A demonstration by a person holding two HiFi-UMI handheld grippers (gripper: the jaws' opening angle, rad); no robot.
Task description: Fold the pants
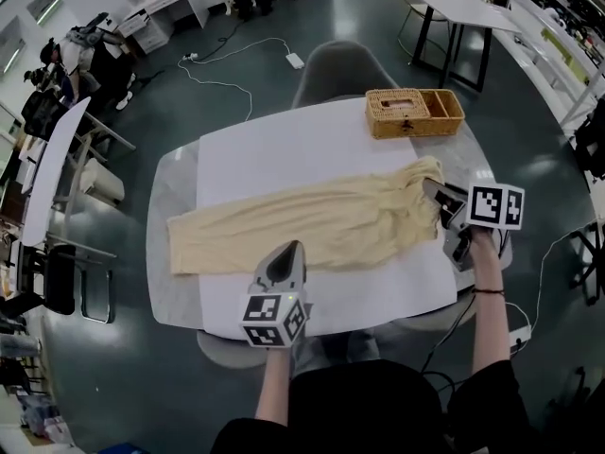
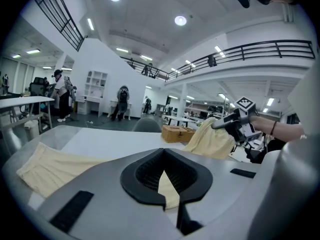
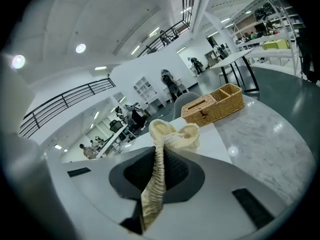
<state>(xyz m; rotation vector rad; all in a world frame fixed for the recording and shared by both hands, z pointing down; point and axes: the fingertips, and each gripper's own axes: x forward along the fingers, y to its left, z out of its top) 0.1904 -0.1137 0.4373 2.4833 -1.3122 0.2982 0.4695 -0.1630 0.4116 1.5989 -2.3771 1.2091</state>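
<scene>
The cream pants (image 1: 312, 220) lie lengthwise across the white mat (image 1: 265, 149), leg ends at the left and waist at the right. My right gripper (image 1: 437, 197) is shut on the ribbed waistband (image 3: 172, 134) and holds that end lifted off the table; the left gripper view shows it raised (image 2: 235, 124). My left gripper (image 1: 286, 251) is at the near edge of the pants around mid-length. Its jaws are shut with a sliver of cream cloth (image 2: 167, 186) pinched between them. The rest of the legs (image 2: 50, 164) lies flat.
A wicker basket (image 1: 413, 112) stands at the table's far right corner, beyond the waist. A grey chair (image 1: 340, 69) is tucked behind the far edge. The marble table rim (image 1: 175, 187) shows around the mat. Another table (image 1: 458, 8) stands farther back on the right.
</scene>
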